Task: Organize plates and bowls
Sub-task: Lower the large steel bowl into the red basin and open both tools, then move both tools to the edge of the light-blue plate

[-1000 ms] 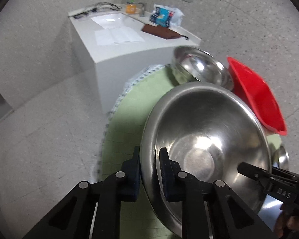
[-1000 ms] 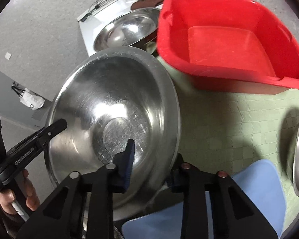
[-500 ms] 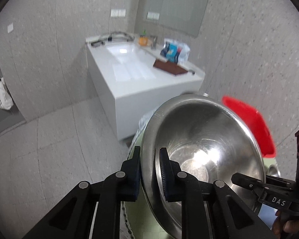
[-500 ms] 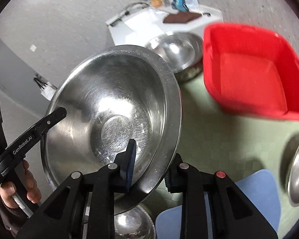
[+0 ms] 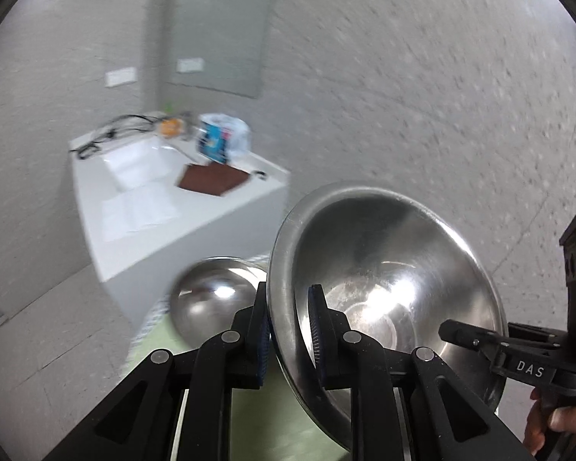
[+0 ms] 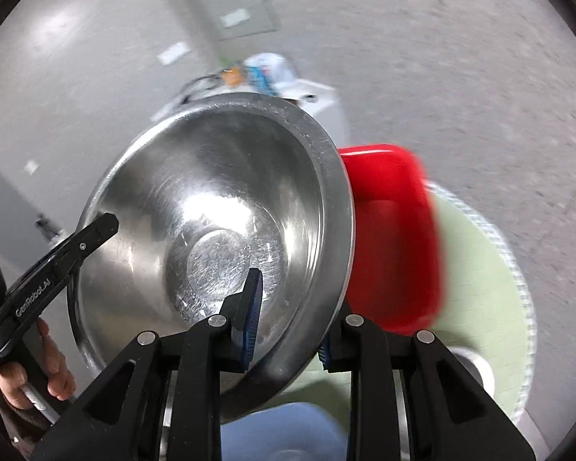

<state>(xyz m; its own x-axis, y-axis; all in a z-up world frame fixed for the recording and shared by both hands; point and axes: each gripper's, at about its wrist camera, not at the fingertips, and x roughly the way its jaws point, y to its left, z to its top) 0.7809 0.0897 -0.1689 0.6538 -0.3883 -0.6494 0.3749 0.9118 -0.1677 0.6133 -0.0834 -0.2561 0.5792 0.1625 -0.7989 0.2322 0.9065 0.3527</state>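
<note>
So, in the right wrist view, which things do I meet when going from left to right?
Left gripper → large steel bowl, clamped by the right gripper → red plastic basin → pale green round mat.

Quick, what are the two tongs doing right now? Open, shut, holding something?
Left tongs: shut on the rim of the big steel bowl.
Right tongs: shut on the opposite rim of the big steel bowl.
</note>
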